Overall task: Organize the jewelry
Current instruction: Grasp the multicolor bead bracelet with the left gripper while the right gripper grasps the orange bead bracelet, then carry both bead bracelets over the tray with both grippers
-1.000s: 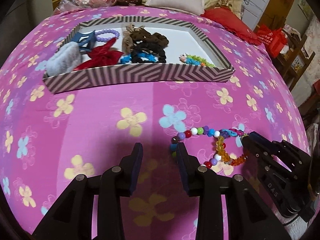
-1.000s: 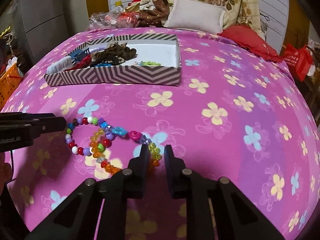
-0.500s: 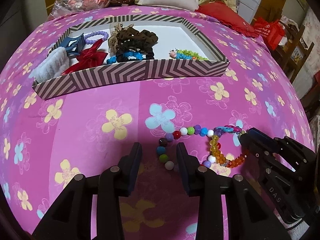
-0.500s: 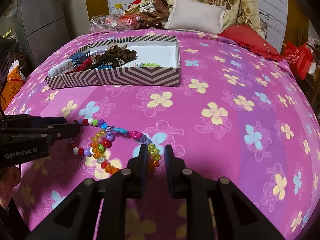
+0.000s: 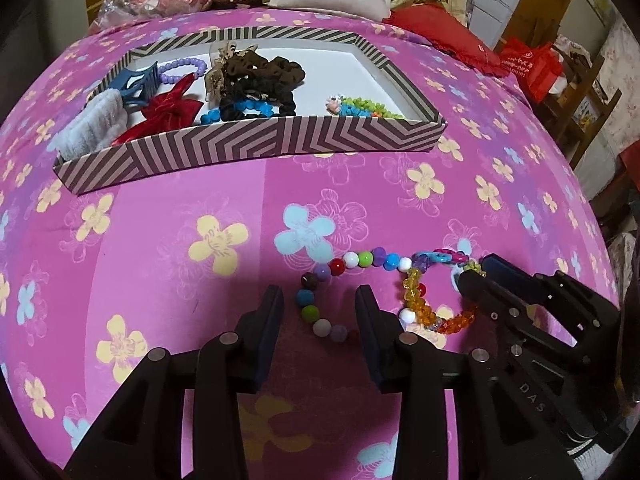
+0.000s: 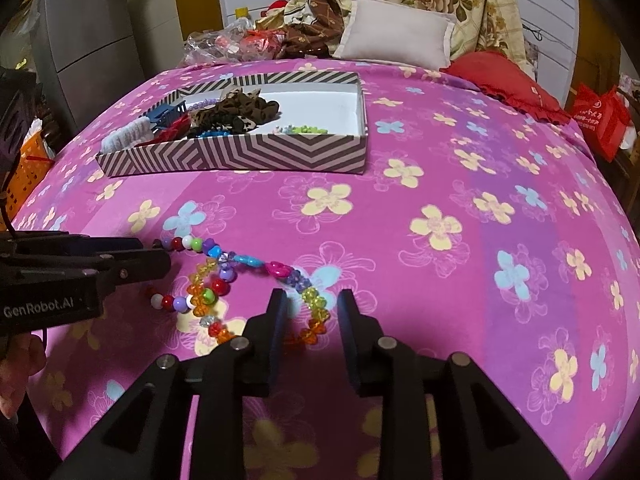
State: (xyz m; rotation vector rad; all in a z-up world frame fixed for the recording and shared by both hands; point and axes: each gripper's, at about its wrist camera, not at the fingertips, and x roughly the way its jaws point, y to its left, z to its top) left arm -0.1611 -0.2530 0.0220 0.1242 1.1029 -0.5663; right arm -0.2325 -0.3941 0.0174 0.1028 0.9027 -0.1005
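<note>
Two bead bracelets lie tangled on the pink flowered bedspread. The round-bead bracelet (image 5: 352, 261) curves between the fingers of my open left gripper (image 5: 319, 307), which sits low around its near end. The orange crystal bracelet (image 6: 316, 312) runs between the fingers of my open right gripper (image 6: 313, 300). The right gripper also shows in the left wrist view (image 5: 476, 271), the left gripper in the right wrist view (image 6: 154, 254). The round-bead bracelet also shows in the right wrist view (image 6: 188, 243). A striped box (image 5: 256, 148) with hair ties and bracelets stands beyond.
The box (image 6: 240, 154) holds a blue claw clip (image 5: 138, 80), a red bow (image 5: 172, 108), dark scrunchies (image 5: 260, 76) and a green bead bracelet (image 5: 360, 109). Pillows (image 6: 396, 34) and bags lie at the bed's far end. A red bag (image 6: 600, 116) stands at the right.
My left gripper has moved right and forward so the round-bead bracelet's end now lies between its fingers. Both grippers came lower and closer to the bracelets. The right gripper's jaws look slightly wider.
</note>
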